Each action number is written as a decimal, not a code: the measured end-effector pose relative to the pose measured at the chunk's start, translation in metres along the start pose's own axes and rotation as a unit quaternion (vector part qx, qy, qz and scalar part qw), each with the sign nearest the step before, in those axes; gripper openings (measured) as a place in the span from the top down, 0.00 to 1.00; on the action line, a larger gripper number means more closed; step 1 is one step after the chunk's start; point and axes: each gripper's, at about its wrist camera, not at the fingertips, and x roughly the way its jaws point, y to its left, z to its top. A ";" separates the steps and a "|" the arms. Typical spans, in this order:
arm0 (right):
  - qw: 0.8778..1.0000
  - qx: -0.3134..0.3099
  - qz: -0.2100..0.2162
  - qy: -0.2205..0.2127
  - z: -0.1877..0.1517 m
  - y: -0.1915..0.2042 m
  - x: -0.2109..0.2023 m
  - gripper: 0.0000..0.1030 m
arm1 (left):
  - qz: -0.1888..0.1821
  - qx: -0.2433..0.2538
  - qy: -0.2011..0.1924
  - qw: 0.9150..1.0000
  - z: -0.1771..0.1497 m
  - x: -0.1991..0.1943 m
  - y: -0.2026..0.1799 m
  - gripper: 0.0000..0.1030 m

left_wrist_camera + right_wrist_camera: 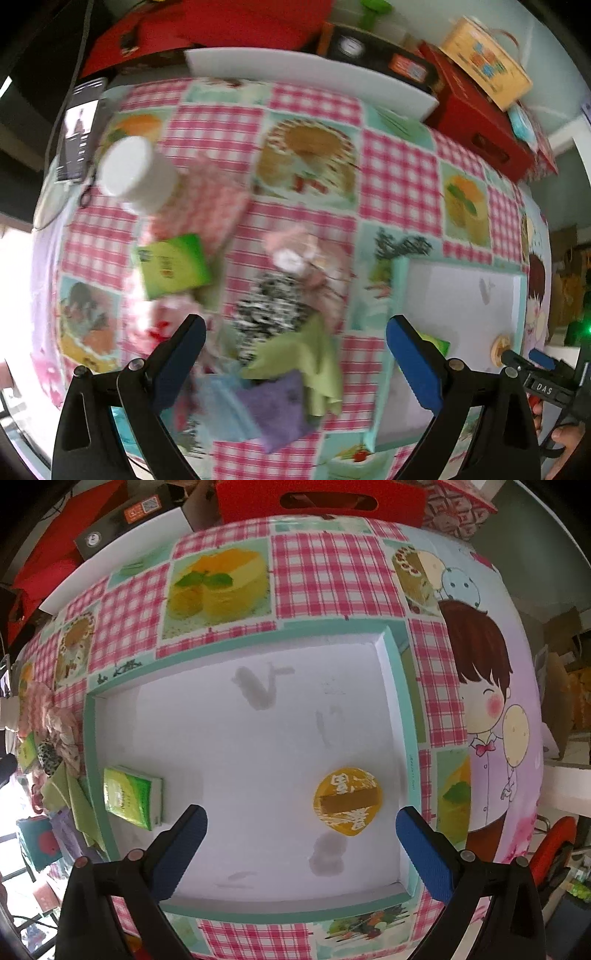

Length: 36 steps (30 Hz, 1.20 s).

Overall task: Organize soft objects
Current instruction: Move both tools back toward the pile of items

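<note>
Right hand-held gripper (pixel 301 843) hangs over the white tray with the teal rim (pixel 404 701), jaws spread wide with nothing between them. In the tray sit a green tissue pack (pixel 131 797) at the left edge and a round orange jelly cup (pixel 347 801) toward the lower right.

Left hand-held gripper (pixel 295 360) is also wide apart and empty, above the heap of soft stuff on the checkered tabletop (pixel 325 107): a green cloth (pixel 314 354), a purple cloth (pixel 280 410), a black-and-white speckled piece (pixel 269 306) and pinkish fabric (pixel 317 258). That view is blurry. A white-capped bottle (pixel 136 173) stands at upper left, with another green pack (pixel 171 266) below it.
</note>
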 end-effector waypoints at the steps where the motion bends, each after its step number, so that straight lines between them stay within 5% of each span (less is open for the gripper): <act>1: 1.000 -0.002 0.001 -0.001 0.001 0.005 -0.002 0.00 | 0.001 -0.007 -0.004 1.000 0.001 -0.003 0.005 0.05; 20: 0.995 -0.097 0.012 -0.016 0.022 0.174 -0.028 0.00 | 0.028 -0.094 -0.016 0.995 0.002 -0.020 0.151 0.05; 36: 0.988 -0.147 0.031 -0.029 0.029 0.264 -0.029 0.00 | 0.016 -0.097 -0.002 0.995 -0.010 0.013 0.180 0.05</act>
